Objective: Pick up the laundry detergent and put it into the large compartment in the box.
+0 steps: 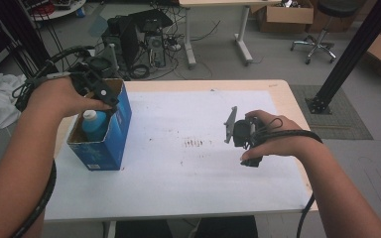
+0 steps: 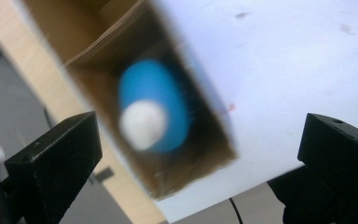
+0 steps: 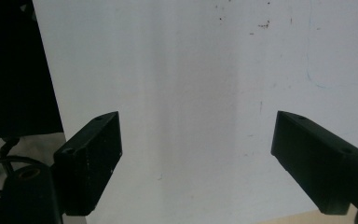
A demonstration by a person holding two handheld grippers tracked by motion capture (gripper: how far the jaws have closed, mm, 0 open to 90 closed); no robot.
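We log: blue bottle inside carton beneath our left gripper, jaws spread, empty; right gripper likewise spread above white tabletop.

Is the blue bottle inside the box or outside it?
Inside. The blue bottle with its white cap stands in the open blue box; the left gripper view looks down on it between the brown inner walls.

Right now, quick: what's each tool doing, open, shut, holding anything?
Left tool: open, empty, above the blue bottle in the box.
Right tool: open, empty, over the white tabletop.
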